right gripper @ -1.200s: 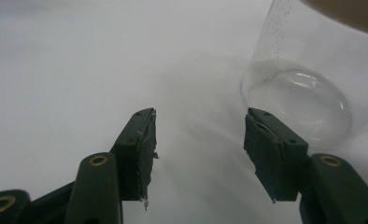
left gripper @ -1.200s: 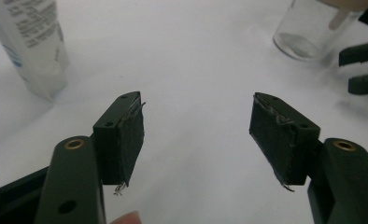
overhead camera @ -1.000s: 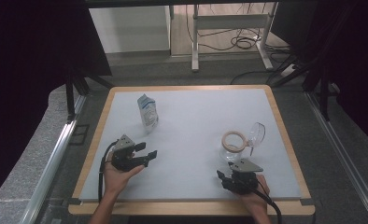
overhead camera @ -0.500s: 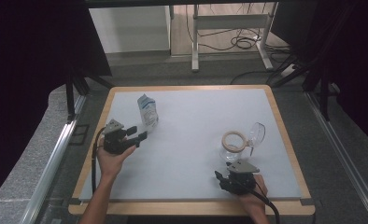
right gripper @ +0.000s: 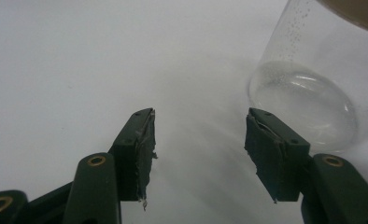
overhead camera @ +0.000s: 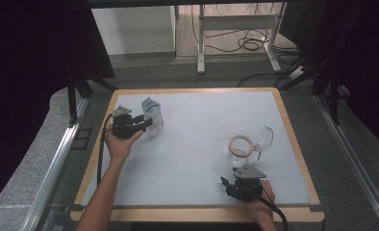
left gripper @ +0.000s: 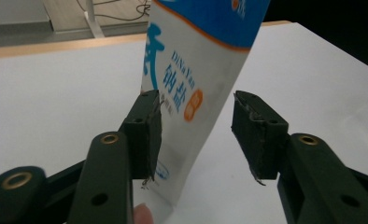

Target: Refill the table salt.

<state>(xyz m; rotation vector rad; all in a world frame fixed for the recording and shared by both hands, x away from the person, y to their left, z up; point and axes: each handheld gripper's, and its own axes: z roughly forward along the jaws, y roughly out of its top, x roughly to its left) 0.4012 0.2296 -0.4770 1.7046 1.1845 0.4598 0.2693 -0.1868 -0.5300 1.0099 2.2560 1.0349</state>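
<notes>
A white and blue salt bag (overhead camera: 151, 113) stands upright at the far left of the white table (overhead camera: 197, 125). My left gripper (overhead camera: 148, 122) is open and straddles it. In the left gripper view the bag (left gripper: 196, 79) stands between the jaws of the left gripper (left gripper: 196, 135), close against the left pad (left gripper: 149, 135), with a gap to the right pad. A clear glass jar with a wooden ring on its mouth (overhead camera: 239, 148) stands at the right. My right gripper (overhead camera: 227, 185) rests open near the front edge, just short of the jar (right gripper: 308, 102), with nothing between its jaws.
A clear glass lid (overhead camera: 264, 137) leans next to the jar on its right. A wooden frame (overhead camera: 286, 120) borders the table. Metal rails (overhead camera: 57, 159) run along both sides, and desk legs and cables (overhead camera: 245, 43) lie on the floor beyond.
My left gripper has moved from the table's left middle toward the far left, up to the salt bag, and now brackets it. The right gripper has stayed put.
</notes>
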